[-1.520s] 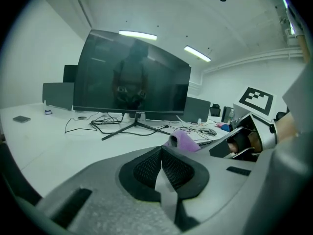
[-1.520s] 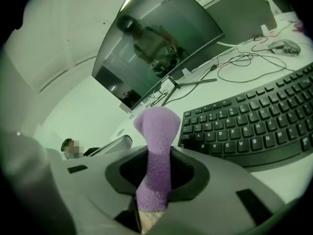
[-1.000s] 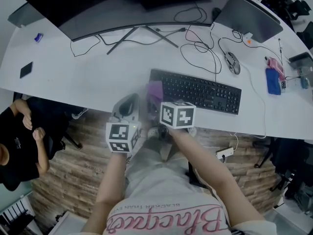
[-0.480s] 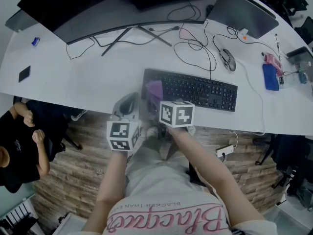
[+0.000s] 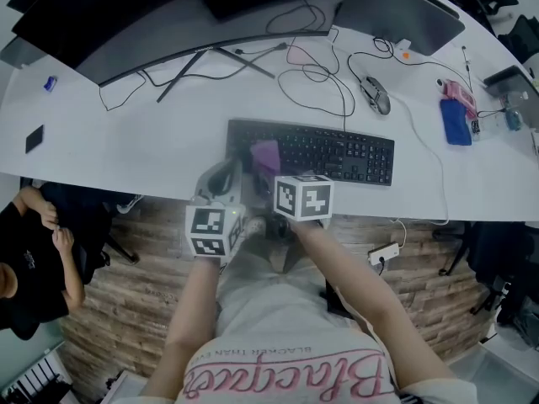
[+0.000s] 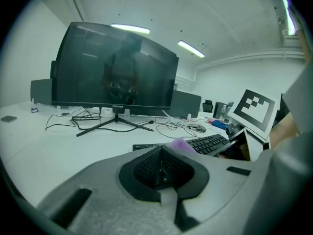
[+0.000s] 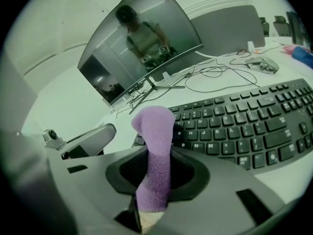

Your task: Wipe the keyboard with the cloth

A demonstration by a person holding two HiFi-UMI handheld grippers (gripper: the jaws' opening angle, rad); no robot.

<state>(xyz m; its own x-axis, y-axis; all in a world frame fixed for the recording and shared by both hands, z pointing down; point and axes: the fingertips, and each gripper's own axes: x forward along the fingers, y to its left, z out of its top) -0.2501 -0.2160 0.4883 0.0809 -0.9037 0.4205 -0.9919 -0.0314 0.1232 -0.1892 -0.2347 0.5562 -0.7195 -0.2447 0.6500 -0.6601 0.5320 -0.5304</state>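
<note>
Two claws sit at the near edge of the white surface (image 5: 152, 133), and in the head view both hold almost the same spots as a second ago. What has changed is the scene behind them. The black keyboard (image 5: 337, 151) and everything else on the surface have slid left and up in that view. A second ago the purple cloth (image 5: 267, 156) sat at the keyboard's left end; now it lies a little way in from that end, with a strip of keys showing to its left.

The right claw (image 7: 157, 177) is clamped on the cloth, whose free end sticks out past the jaws over the left-hand keys. Whether it presses on them cannot be told. The left claw (image 6: 164, 168) is closed on nothing, its pads meeting in a seam. It hovers just beside the keyboard's left end, close to the right claw.

The curved monitor (image 5: 126, 15) carries a small logo on its lower bezel in the left gripper view, too small to read with certainty. The person's shirt (image 5: 286, 377) shows large pink script, upside down in the head view and hard to make out. A smaller line below it begins "BLACKER THAN". The key legends in the right gripper view are partly legible as single letters.
</note>
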